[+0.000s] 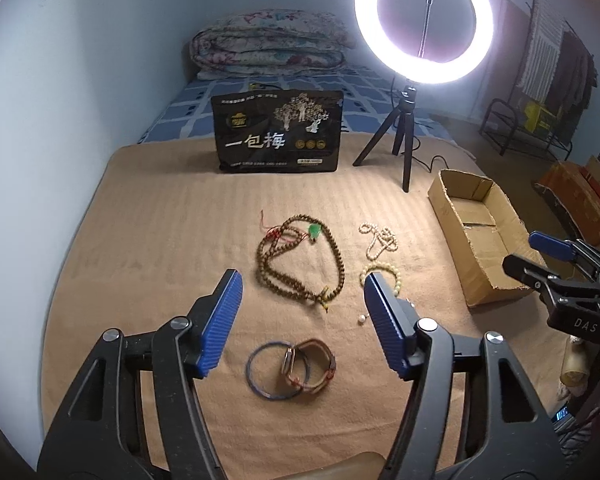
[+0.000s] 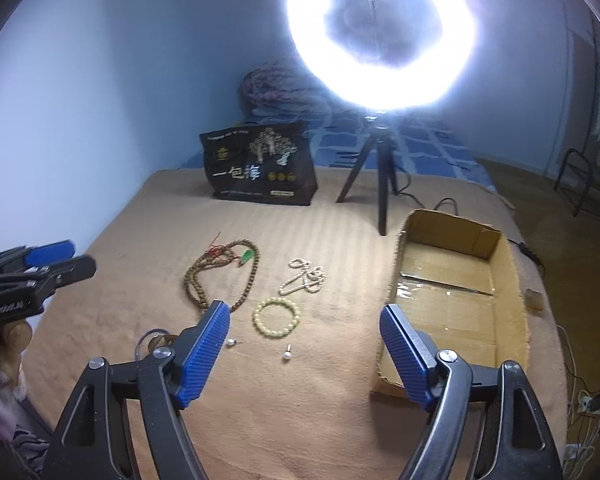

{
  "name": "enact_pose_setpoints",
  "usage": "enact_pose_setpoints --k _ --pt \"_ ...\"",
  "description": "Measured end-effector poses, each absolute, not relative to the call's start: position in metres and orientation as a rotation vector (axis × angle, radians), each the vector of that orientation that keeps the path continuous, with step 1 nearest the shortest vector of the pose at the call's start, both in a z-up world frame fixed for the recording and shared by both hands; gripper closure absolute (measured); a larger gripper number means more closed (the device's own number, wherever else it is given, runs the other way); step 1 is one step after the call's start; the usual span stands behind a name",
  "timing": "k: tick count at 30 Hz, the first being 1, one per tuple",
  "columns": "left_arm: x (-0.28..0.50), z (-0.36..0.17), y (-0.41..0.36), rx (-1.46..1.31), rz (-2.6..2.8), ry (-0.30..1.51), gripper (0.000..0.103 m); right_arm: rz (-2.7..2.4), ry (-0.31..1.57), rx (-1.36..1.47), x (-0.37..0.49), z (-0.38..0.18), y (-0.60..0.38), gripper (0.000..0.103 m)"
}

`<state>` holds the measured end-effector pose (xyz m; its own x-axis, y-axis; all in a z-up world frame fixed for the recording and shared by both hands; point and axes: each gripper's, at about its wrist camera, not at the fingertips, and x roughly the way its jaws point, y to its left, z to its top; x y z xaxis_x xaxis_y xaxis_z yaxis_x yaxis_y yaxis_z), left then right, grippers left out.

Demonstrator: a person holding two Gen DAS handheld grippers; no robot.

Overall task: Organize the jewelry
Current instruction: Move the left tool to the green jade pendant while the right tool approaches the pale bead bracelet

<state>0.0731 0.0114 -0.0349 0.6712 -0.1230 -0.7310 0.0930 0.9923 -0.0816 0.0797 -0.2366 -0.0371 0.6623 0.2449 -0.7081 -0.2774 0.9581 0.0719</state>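
Both grippers hover over the tan blanket [image 1: 140,240] with jaws apart and nothing between the blue pads: the left gripper [image 1: 302,284] sits low centre in its view, the right gripper [image 2: 304,316] low centre in its own. The jewelry lies loose mid-frame: brown bead necklace [image 1: 300,256], pearl strand [image 1: 378,240], pale bracelet [image 2: 276,316], two pearl studs [image 2: 287,354], and overlapping bangles [image 1: 290,368] nearest the left camera. The cardboard box [image 2: 512,280], open-topped, stands at the right.
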Motion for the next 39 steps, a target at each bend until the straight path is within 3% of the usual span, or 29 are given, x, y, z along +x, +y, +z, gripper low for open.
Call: enact_pose_setpoints --k 3,12,18,28,39 --pt "0.090 -0.046 0.012 -0.053 -0.162 0.868 0.046 0.326 0.826 -0.044 0.091 -0.044 -0.235 0.028" --pt "0.143 -0.075 0.014 -0.057 -0.268 0.933 0.053 0.385 1.006 0.022 0.140 -0.090 -0.231 0.045" --pt "0.180 -0.101 0.003 -0.037 -0.330 0.980 0.058 0.399 1.076 -0.011 0.158 -0.116 -0.214 0.046" --pt "0.233 -0.149 -0.022 0.084 -0.403 1.047 0.074 0.402 1.156 -0.052 0.184 -0.144 -0.198 0.058" --pt "0.270 -0.173 -0.037 0.162 -0.427 1.098 0.074 0.392 1.183 -0.058 0.196 -0.157 -0.196 0.062"
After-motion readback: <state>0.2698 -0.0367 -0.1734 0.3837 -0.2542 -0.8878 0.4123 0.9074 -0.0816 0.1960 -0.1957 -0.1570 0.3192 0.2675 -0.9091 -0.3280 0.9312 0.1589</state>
